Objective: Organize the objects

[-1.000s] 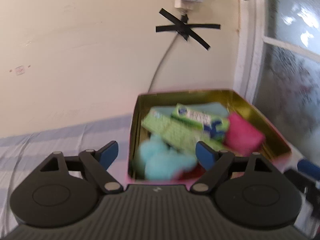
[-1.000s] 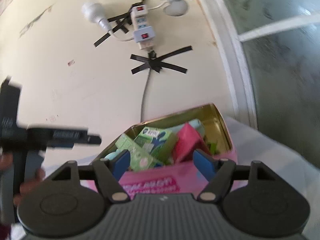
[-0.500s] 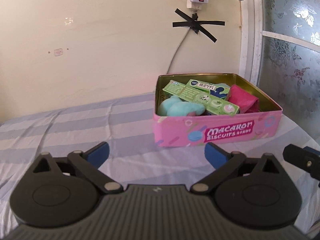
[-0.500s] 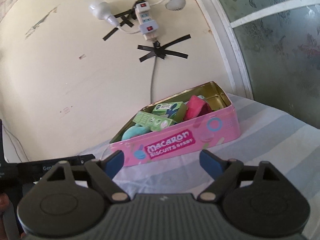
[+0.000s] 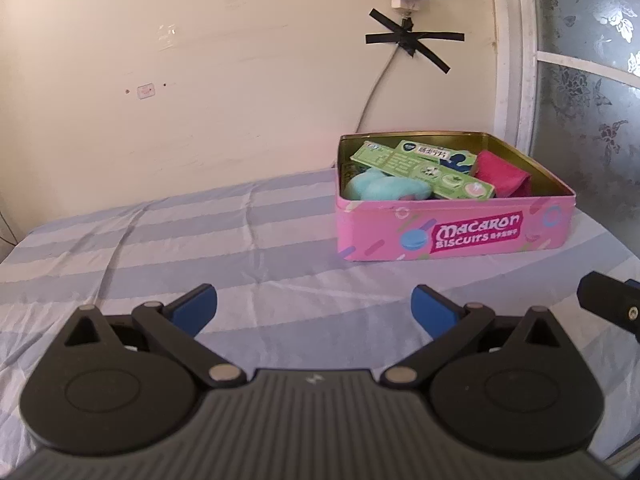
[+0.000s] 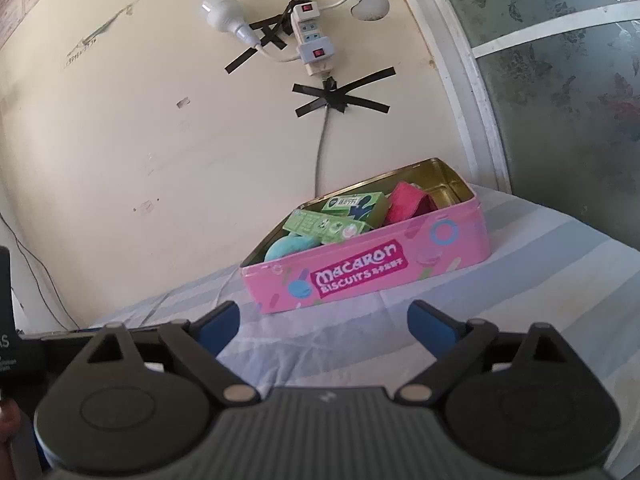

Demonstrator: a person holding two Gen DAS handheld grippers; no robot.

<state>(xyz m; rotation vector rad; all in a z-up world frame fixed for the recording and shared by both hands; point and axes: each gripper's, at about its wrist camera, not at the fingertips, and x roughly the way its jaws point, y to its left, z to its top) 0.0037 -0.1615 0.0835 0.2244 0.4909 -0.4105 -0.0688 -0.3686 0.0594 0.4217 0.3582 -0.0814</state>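
The left gripper stands spread wide and empty above the striped sheet. The right gripper is also empty, its jaws opening. Farther off, well apart from both, the pink tin rests on the sheet near the wall, holding a green carton, a blue soft item and a pink pouch. Risk: the carton appears to lie above the rim, though depth is unclear; a careless reach could tip it out or slide the tin on loose cloth.
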